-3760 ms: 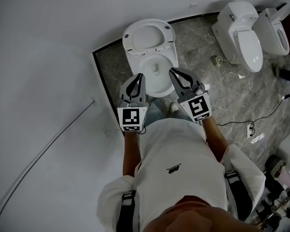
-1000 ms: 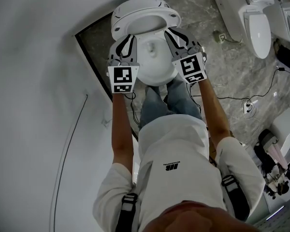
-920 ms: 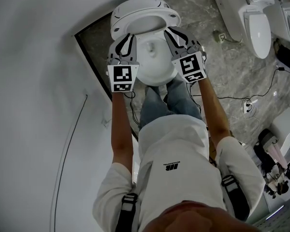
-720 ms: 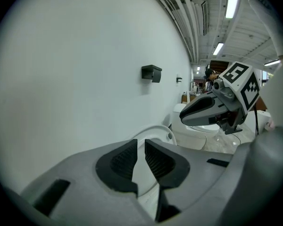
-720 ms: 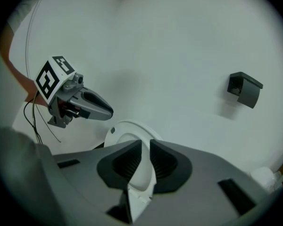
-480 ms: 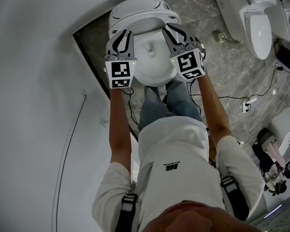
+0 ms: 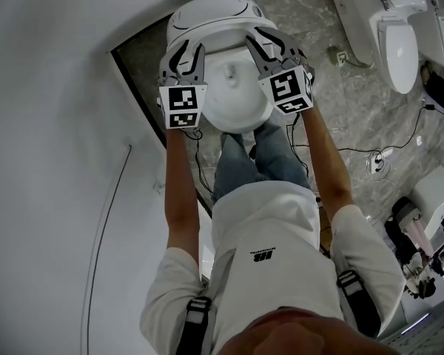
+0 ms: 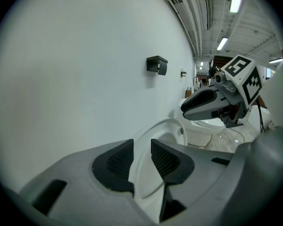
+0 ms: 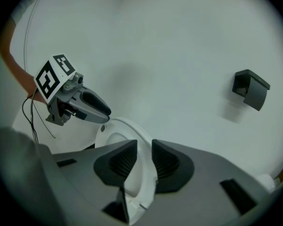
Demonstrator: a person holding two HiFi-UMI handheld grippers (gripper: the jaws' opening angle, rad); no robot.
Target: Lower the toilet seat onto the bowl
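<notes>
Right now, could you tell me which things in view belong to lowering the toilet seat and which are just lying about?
Job: toilet seat, bowl, left tool (jaws just opening, seat rim between them), right tool (seat rim between its jaws).
Lying about: two other toilets, floor cable, black wall holder.

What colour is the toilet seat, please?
White; the toilet seat shows best in the right gripper view.

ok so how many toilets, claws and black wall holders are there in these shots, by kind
toilets: 3 (near toilet, middle toilet, far-right toilet)
claws: 2 (left claw, right claw)
black wall holder: 1
total: 6
</notes>
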